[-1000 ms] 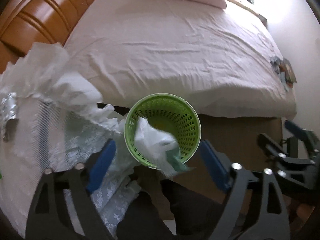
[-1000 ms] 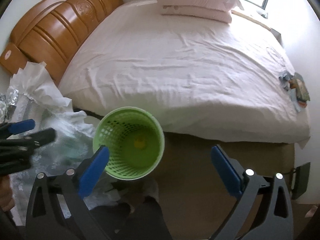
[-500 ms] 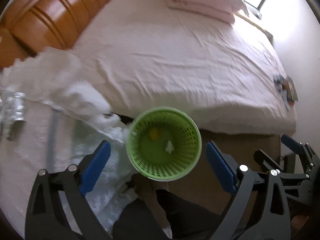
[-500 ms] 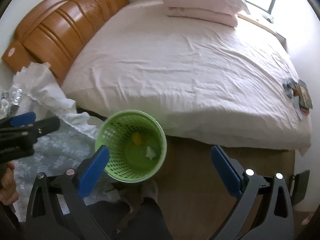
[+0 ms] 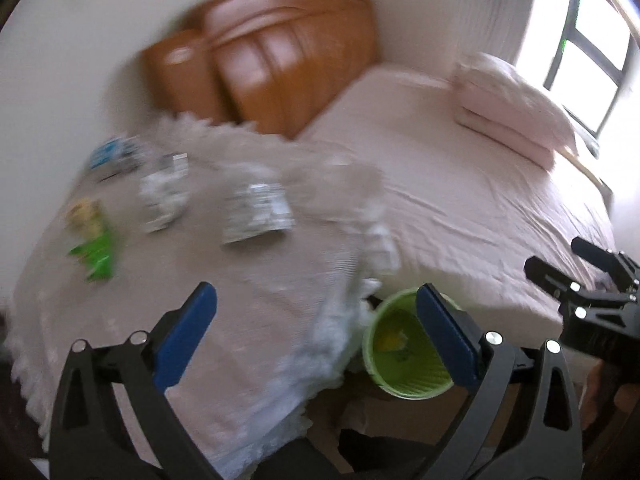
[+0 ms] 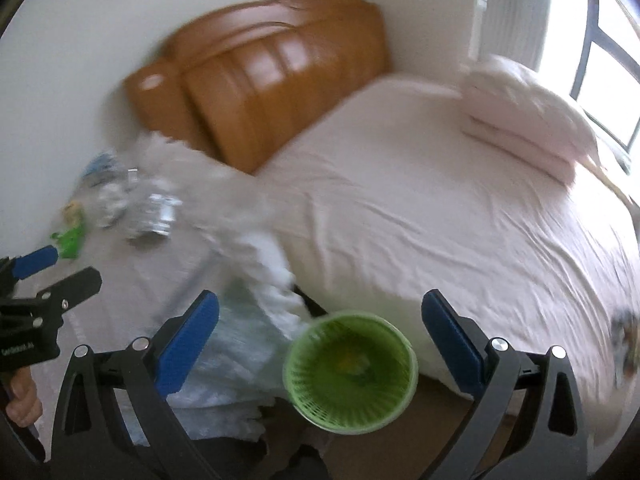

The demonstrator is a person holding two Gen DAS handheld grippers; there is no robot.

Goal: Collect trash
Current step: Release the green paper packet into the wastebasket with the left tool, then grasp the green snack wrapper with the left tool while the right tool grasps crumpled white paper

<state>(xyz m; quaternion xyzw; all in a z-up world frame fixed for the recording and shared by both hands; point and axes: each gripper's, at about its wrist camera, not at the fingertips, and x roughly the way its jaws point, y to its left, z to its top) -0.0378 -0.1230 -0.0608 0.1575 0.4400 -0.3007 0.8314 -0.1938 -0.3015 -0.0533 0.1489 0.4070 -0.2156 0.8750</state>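
Observation:
A green mesh bin (image 5: 404, 354) (image 6: 350, 372) stands on the floor between the bed and a cloth-covered table; yellow and white scraps lie inside. Several pieces of trash lie on the table: a silvery wrapper (image 5: 256, 214) (image 6: 158, 216), a white crumpled piece (image 5: 162, 200), a green and yellow packet (image 5: 90, 236) (image 6: 70, 236) and a blue-white item (image 5: 110, 156). My left gripper (image 5: 316, 336) is open and empty, over the table's near edge. My right gripper (image 6: 320, 340) is open and empty above the bin. The frames are motion-blurred.
A bed with a pink sheet (image 6: 440, 220) fills the right, with folded pink pillows (image 6: 528, 128) and a wooden headboard (image 6: 260, 92). A white lace cloth (image 5: 240, 320) covers the table. A window (image 5: 584, 60) is at the far right.
Both views have swung up and left, from the bin and bed toward the table and headboard. The white tissue held over the bin a second ago now lies inside it. Both grippers stay open.

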